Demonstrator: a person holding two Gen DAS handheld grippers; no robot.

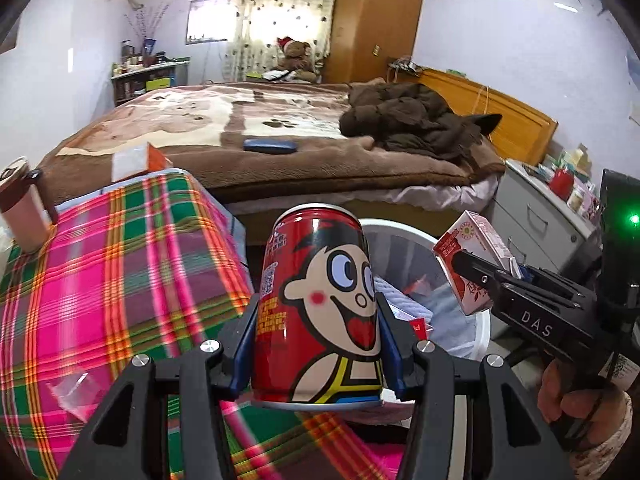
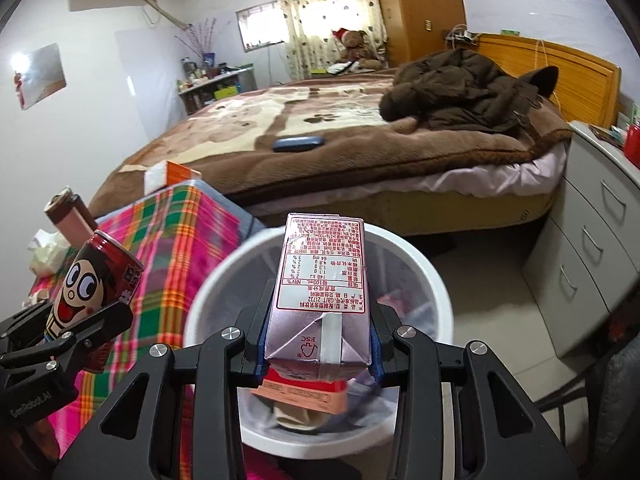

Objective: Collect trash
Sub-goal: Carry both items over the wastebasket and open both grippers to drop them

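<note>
My left gripper (image 1: 318,320) is shut on a red drink can (image 1: 318,300) with a cartoon face, held upright above the edge of the plaid-covered table (image 1: 120,260). My right gripper (image 2: 316,320) is shut on a small drink carton (image 2: 320,292), held over the white trash bin (image 2: 432,280), which holds a liner and some rubbish. The carton (image 1: 472,264) and the right gripper (image 1: 484,280) also show at the right of the left wrist view, above the bin (image 1: 400,236). The can (image 2: 88,280) in the left gripper (image 2: 86,308) shows at the left of the right wrist view.
A bed (image 1: 280,132) with a brown blanket, a dark jacket (image 1: 412,120) and a blue case (image 1: 270,145) lies behind the bin. A brown tumbler (image 1: 20,208), an orange box (image 1: 140,160) and crumpled tissue (image 2: 44,252) sit on the table. A grey drawer unit (image 2: 580,260) stands at the right.
</note>
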